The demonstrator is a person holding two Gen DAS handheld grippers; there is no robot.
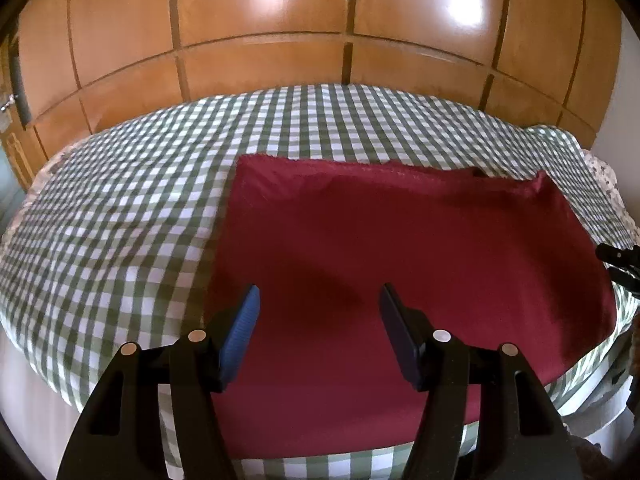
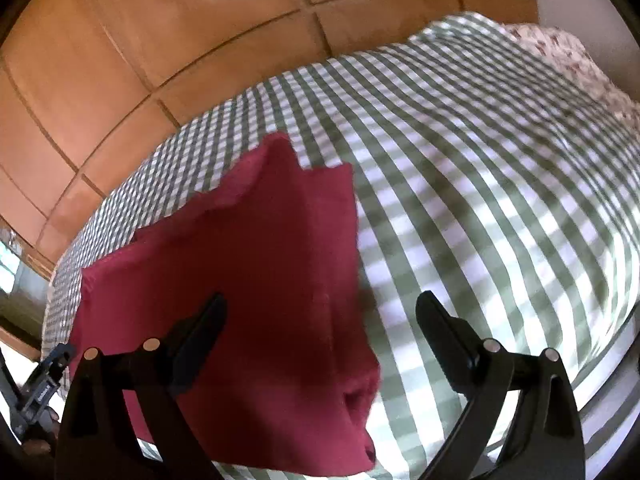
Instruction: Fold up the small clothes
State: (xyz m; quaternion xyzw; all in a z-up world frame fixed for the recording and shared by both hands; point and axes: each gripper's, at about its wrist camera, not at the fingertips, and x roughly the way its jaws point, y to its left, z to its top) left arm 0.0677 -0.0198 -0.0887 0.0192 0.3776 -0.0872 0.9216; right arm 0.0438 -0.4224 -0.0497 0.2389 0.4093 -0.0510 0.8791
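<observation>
Red cloth [image 1: 400, 248] lies spread on the green-and-white checked bedcover [image 1: 120, 208], near the bed's front edge, and fills the near ground of both wrist views. In the left wrist view the left gripper [image 1: 320, 308] hangs over the cloth's near part with its jaws partly apart; nothing sits between the blue pad [image 1: 242, 332] and the dark one, and neither presses on the fabric. In the right wrist view the right gripper [image 2: 320, 312] is spread wide and holds nothing: its left finger is over the cloth, its right finger over the checked cover, with the cloth's right edge running between them. That view is blurred. Farther back, the cloth's far edge shows a doubled layer with one corner peeking out behind. Beyond it the bedcover runs on to a flowered pillow [image 2: 560, 52] at the far right. Behind the bed stands a glossy wooden wardrobe [image 1: 260, 20] with panelled doors.
</observation>
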